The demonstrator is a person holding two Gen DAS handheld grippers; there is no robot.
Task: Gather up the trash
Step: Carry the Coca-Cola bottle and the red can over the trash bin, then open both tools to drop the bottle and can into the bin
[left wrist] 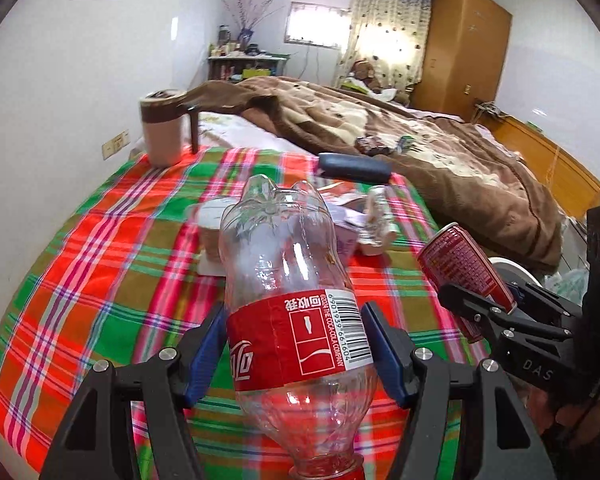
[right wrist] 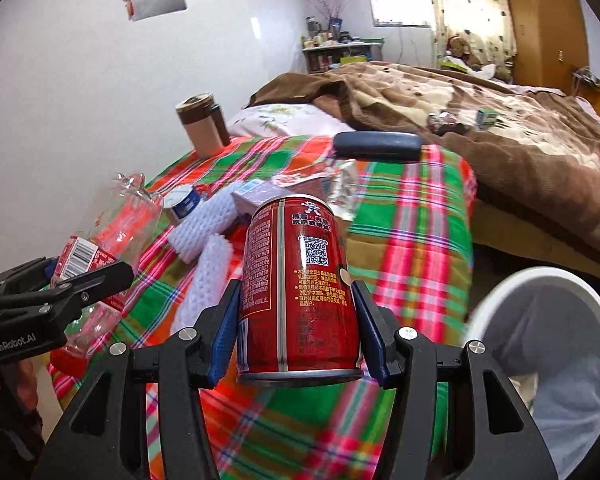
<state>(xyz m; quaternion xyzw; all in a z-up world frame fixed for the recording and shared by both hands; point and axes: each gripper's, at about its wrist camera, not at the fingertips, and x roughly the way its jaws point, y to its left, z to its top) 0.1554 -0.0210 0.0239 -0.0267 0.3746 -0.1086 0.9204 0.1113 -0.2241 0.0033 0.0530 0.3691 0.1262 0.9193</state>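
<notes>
Left gripper (left wrist: pixel 300 354): blue pads clamped on the red label band of a clear, empty plastic bottle (left wrist: pixel 296 280). Jaws about half spread, filled by the bottle's width. Bottle points away from the camera, base far, red cap end near at the bottom edge of the left wrist view. It is lifted clear of the plaid cloth (left wrist: pixel 100 280)

Right gripper (right wrist: pixel 296 332): pads pressed on both sides of a red drink can (right wrist: pixel 296 280), gripped low on its body; can upright, tilted slightly, held above the cloth. In the left wrist view the same can shows at the right, just beside the bottle, the two not touching

Still on the plaid cloth, farther off: white foam netting sleeves (right wrist: pixel 208 240) left of the can, a small white-and-blue cup (right wrist: pixel 182 204) beyond them, a pale carton (right wrist: pixel 260 194), crumpled clear wrapper (right wrist: pixel 346 192). All loosely clustered mid-surface

Far left corner of the cloth: tan tumbler with brown lid (right wrist: pixel 202 124), upright. Dark blue case (right wrist: pixel 378 145) at the far edge, lying flat

White bin with a pale liner (right wrist: pixel 540 340) at near right, below the cloth's edge, mouth tipped toward the camera

Beyond: bed with rumpled brown blanket (right wrist: pixel 480 120), small items lying on it, too blurred to name
</notes>
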